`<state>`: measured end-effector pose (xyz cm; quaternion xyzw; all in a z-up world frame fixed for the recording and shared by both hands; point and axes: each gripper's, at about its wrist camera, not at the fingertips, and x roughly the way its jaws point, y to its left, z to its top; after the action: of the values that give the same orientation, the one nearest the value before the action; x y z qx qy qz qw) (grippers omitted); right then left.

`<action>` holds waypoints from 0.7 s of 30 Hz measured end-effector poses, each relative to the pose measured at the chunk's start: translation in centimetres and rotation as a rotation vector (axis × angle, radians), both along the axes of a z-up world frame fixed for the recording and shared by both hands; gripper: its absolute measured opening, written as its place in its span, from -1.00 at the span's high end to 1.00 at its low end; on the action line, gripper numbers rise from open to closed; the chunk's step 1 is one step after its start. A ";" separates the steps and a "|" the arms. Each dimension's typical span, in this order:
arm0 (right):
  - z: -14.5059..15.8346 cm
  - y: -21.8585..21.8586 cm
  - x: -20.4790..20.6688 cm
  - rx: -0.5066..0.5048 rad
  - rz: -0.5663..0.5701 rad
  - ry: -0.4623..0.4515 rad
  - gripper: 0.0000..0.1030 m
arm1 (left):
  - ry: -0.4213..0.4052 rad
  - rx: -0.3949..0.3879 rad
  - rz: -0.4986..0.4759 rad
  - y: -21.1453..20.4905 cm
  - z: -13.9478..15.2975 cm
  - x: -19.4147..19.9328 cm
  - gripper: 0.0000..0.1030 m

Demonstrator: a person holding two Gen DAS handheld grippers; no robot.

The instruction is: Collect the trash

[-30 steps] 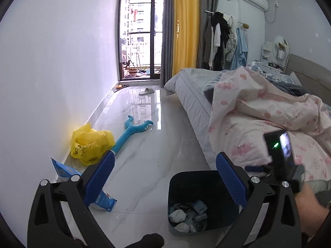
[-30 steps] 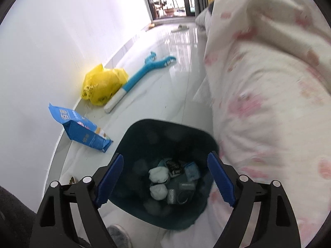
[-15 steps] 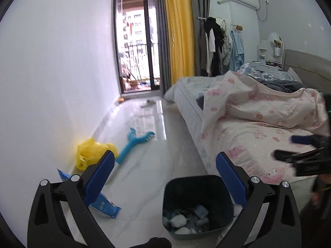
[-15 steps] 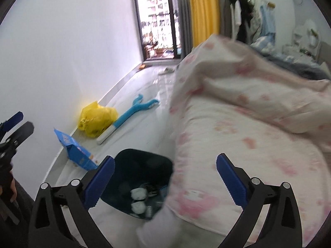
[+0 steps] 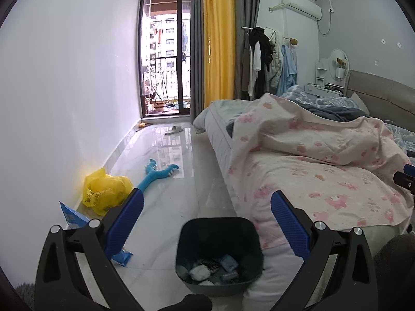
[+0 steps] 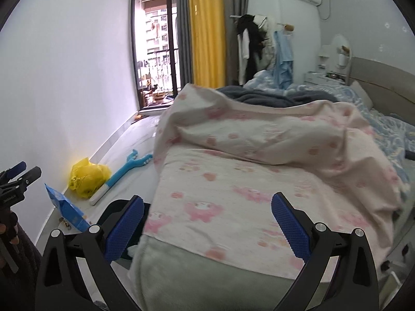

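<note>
Bin (image 5: 219,235) beside bed (image 6: 233,207); yellow bag (image 5: 105,194), blue packet (image 6: 66,211) along wall; both grippers spread, empty.

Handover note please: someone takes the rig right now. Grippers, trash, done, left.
Left gripper: jaws open, empty, aimed over the bin.
Right gripper: jaws have just been opening, nothing between them, now facing the bed.
Bin stands on the floor at the bed's corner.
Done: wads and wrappers lie in the bin.
Left: blue packet and yellow bag by the wall; blue long-handled thing on the floor, maybe not trash.
</note>
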<state>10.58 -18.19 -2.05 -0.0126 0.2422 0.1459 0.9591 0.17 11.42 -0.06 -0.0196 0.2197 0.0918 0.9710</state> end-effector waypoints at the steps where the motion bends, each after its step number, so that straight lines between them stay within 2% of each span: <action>1: 0.0 -0.6 -0.5 0.002 -0.006 -0.004 -0.93 | -0.001 0.004 -0.002 -0.4 0.1 -0.1 -0.94; 8: 0.3 -3.5 -4.1 0.045 0.003 -0.063 -0.93 | -0.038 0.053 -0.035 -3.6 0.7 -1.8 -0.94; 21: 0.3 -4.9 -5.7 0.089 0.065 -0.102 -0.93 | -0.037 0.089 -0.090 -6.4 -0.2 -3.0 -0.94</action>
<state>4.84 -23.06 -1.72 0.0146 0.1859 0.1868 0.9645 -2.84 5.07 -0.24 0.0316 0.1983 0.0574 0.9779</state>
